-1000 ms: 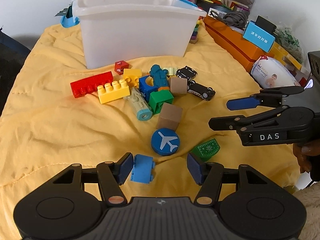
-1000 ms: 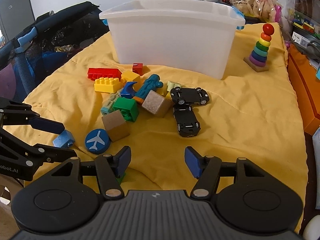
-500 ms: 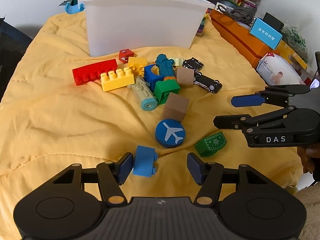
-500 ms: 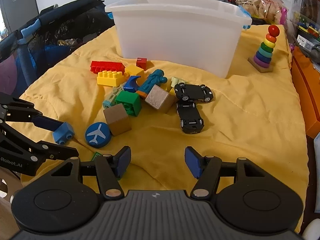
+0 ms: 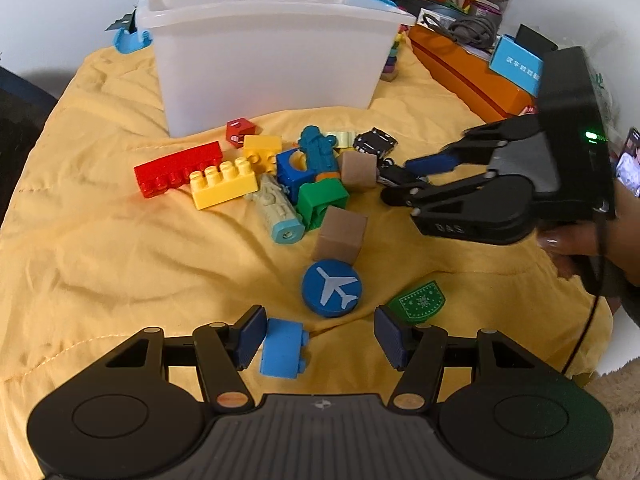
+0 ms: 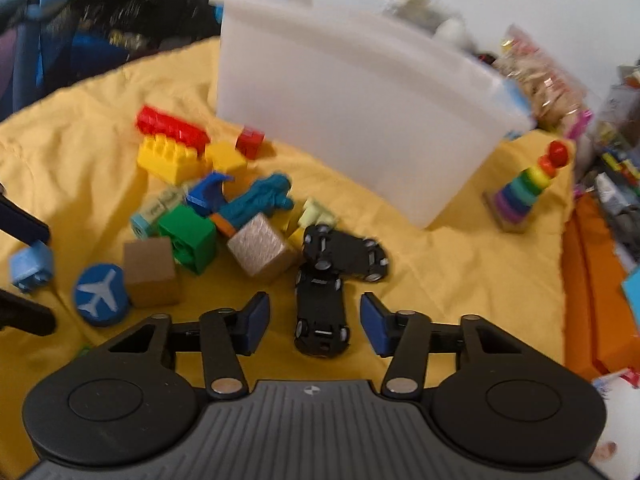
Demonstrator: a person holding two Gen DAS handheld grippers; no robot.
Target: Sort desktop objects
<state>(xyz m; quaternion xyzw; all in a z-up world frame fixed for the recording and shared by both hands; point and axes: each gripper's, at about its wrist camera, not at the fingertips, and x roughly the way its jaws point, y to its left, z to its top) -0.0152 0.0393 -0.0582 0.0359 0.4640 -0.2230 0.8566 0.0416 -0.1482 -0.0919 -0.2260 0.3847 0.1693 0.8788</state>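
Both claws gape wide, gripping nothing. The right gripper point(image 6: 314, 322) straddles the nearer of 2 black toy cars point(image 6: 321, 320); closing may nudge its neighbour. The left gripper point(image 5: 318, 338) has the light-blue plastic brick point(image 5: 282, 348) against one finger, liable to skid on the yellow cloth point(image 5: 100, 248).

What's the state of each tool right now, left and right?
Left tool: open, light blue brick sits against its left finger, not clamped.
Right tool: open, black toy car sits between its fingers, not gripped yet.
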